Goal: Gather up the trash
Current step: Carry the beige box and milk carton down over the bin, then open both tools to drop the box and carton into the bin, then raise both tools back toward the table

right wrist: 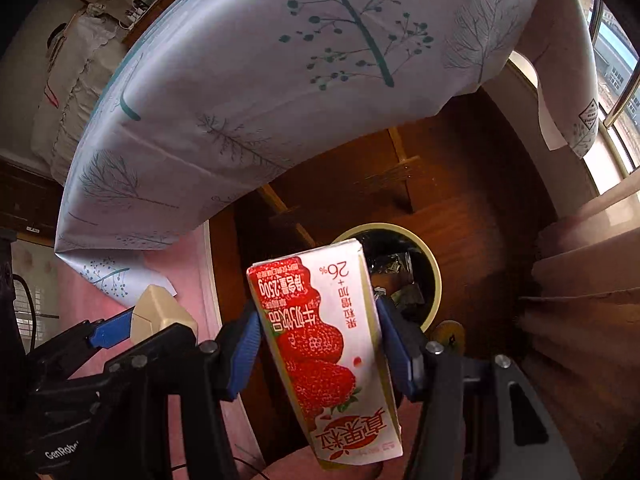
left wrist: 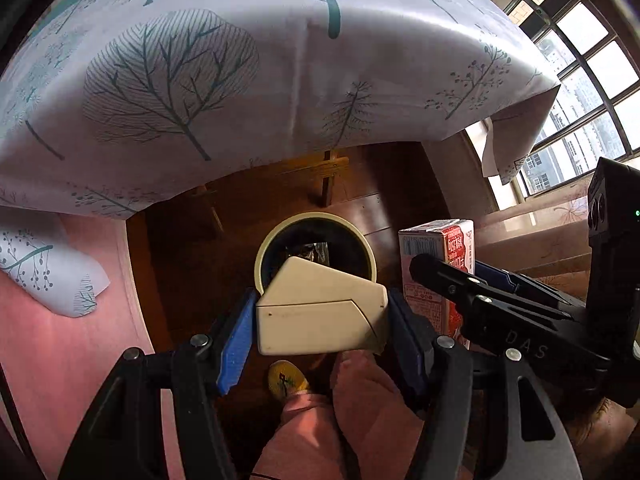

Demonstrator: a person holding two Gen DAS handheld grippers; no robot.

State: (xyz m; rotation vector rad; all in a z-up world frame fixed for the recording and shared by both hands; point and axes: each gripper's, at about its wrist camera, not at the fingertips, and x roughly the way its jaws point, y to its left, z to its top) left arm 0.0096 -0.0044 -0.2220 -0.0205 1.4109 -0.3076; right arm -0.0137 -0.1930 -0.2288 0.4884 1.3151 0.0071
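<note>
My cream box point(left wrist: 320, 312) covers the 6 o'clock rim of the bin point(left wrist: 362, 244) in the left view. The bin's contents are too dark to identify. In the right view my strawberry milk carton point(right wrist: 328, 356) hides the bin's 9 o'clock side.

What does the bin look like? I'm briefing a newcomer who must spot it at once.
Below the edge of the tree-print tablecloth, on the dark wooden floor, stands the round cream-rimmed trash bin with a dark inside. Unlike the boxes in the grippers, it is circular and open-topped.
</note>
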